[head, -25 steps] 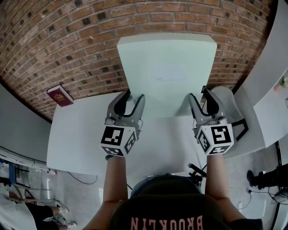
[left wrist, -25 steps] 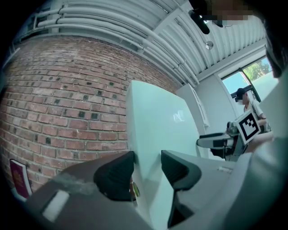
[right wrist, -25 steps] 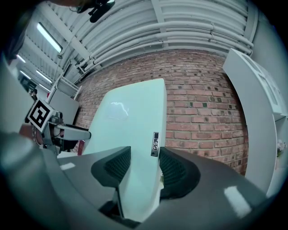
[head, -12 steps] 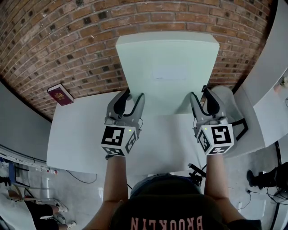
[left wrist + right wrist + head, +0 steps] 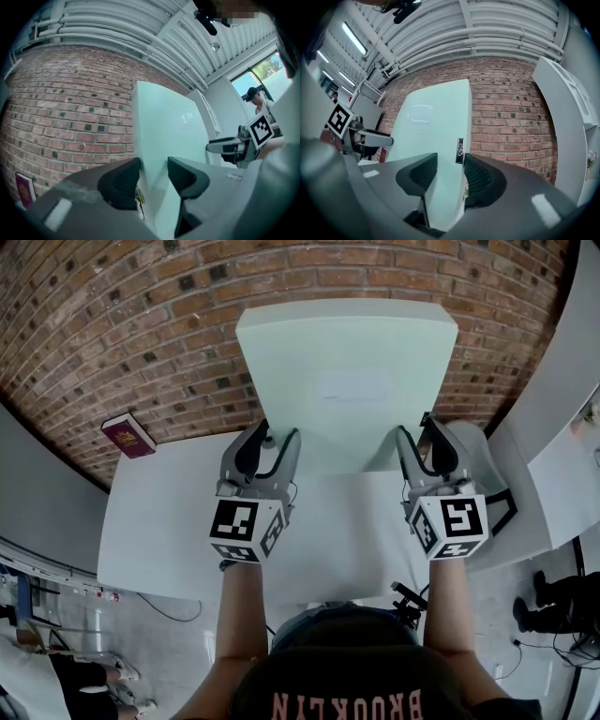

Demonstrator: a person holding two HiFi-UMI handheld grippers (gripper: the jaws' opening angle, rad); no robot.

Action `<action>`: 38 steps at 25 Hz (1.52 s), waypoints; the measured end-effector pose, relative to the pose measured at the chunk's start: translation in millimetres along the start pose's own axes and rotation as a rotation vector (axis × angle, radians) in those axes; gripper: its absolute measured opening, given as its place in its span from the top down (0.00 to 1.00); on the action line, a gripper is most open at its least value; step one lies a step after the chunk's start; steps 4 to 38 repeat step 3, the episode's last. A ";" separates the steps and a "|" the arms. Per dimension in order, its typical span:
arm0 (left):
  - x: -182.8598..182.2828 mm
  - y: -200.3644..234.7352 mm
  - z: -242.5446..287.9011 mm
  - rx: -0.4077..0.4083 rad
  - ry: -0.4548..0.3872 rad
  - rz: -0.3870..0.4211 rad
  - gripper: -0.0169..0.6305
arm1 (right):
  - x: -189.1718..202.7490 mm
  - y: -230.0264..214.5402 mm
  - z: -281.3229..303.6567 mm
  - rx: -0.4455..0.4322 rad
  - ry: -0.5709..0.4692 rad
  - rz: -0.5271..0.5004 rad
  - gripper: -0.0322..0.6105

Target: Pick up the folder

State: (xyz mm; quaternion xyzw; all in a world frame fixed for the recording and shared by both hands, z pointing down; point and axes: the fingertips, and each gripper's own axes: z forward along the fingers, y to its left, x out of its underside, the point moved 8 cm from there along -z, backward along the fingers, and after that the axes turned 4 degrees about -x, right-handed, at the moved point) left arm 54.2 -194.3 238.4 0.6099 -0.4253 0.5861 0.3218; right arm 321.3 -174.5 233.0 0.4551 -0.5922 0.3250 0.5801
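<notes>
Now, head view: pale green folder upright over white table, lower corners in left gripper and right gripper | left gripper view: pads clamped on folder's edge | right gripper view: jaws, just closing, pinch folder.

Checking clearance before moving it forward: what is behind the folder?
A brick wall rises behind the folder. The stretch of wall and table edge that the folder covers cannot be seen.

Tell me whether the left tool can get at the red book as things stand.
Probably not: the left tool is clamped on the folder, and the red book lies off to its side.
</notes>
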 end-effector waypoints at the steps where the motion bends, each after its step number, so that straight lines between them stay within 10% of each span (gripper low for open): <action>1: -1.2 0.3 -0.6 -0.001 -0.002 0.003 0.68 | -0.8 0.8 -0.5 0.001 -0.002 0.000 0.67; 38: -3.3 0.9 -2.4 -0.001 -0.005 0.008 0.68 | -1.7 2.7 -1.9 0.004 -0.004 0.002 0.67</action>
